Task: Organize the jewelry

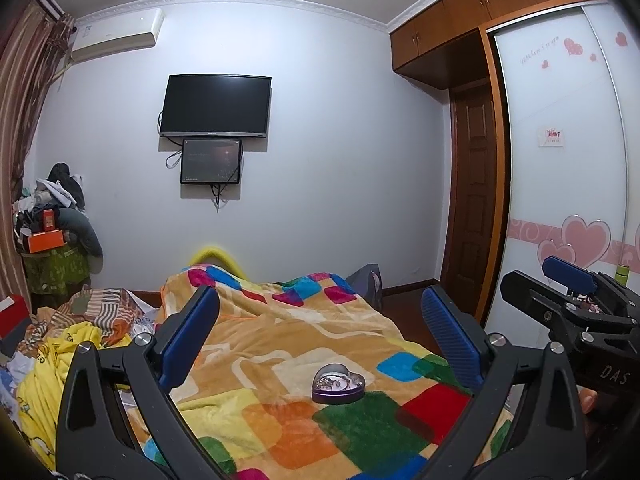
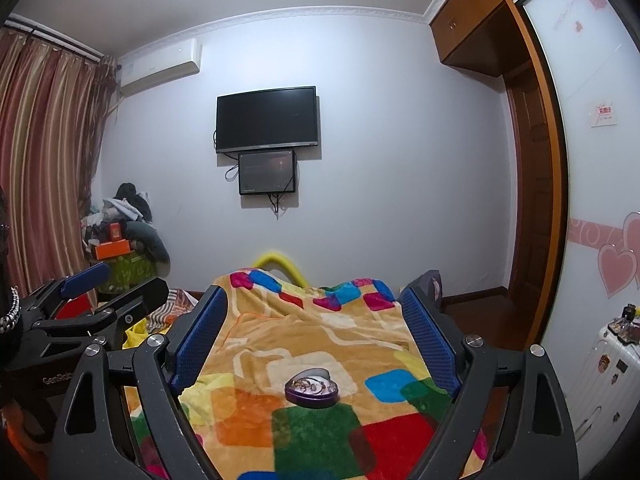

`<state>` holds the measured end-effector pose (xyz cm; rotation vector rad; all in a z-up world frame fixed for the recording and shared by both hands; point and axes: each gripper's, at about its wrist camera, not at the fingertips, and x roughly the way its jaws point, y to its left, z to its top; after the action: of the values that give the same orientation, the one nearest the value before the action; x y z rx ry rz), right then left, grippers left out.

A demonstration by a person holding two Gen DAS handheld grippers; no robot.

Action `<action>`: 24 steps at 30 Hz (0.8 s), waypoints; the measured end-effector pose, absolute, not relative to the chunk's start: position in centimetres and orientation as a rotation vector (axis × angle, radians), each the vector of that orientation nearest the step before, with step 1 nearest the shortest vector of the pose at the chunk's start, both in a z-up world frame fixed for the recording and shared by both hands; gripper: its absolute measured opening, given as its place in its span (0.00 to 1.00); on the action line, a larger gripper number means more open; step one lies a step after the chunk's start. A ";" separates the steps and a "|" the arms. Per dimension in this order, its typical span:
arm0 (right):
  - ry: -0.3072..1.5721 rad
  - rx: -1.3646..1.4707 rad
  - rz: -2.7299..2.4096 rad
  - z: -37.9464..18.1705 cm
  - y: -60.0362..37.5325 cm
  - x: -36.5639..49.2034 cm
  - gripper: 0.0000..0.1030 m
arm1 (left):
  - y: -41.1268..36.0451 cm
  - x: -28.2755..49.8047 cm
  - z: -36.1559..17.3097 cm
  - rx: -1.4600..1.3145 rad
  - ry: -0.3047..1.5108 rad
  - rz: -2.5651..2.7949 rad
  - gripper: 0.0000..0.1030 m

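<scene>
A purple heart-shaped tin [image 1: 338, 385] with jewelry inside sits open on the colourful blanket [image 1: 280, 344]; it also shows in the right wrist view [image 2: 311, 387]. My left gripper [image 1: 320, 332] is open and empty, held above and behind the tin. My right gripper [image 2: 316, 328] is open and empty too, held above the tin. Each gripper shows in the other's view: the right one [image 1: 568, 292] at the right edge, the left one [image 2: 100, 284] at the left edge.
The bed's right edge drops to a dark floor beside a wardrobe [image 1: 560, 160] with heart decals. Crumpled clothes [image 1: 60, 344] lie left of the blanket. A cluttered pile [image 1: 52, 236] stands by the curtain. A white suitcase [image 2: 600, 368] stands at the right.
</scene>
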<state>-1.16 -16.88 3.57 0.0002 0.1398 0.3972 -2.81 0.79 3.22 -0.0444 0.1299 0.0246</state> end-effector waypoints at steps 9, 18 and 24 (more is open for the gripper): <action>0.150 0.000 0.402 3.7 -16.8 -1.0 0.84 | 0.9 -2.5 3.2 -0.051 0.137 0.026 0.99; 0.161 0.001 0.401 3.5 -16.9 -1.0 0.84 | 1.0 -2.3 2.9 -0.059 0.143 0.033 0.99; 0.163 0.000 0.402 3.5 -16.9 -1.0 0.84 | 1.3 -2.1 2.7 -0.072 0.152 0.027 0.99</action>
<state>-0.96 -16.92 3.47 0.0005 0.1634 0.4018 -2.15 1.32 2.74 -0.0724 0.1522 0.0274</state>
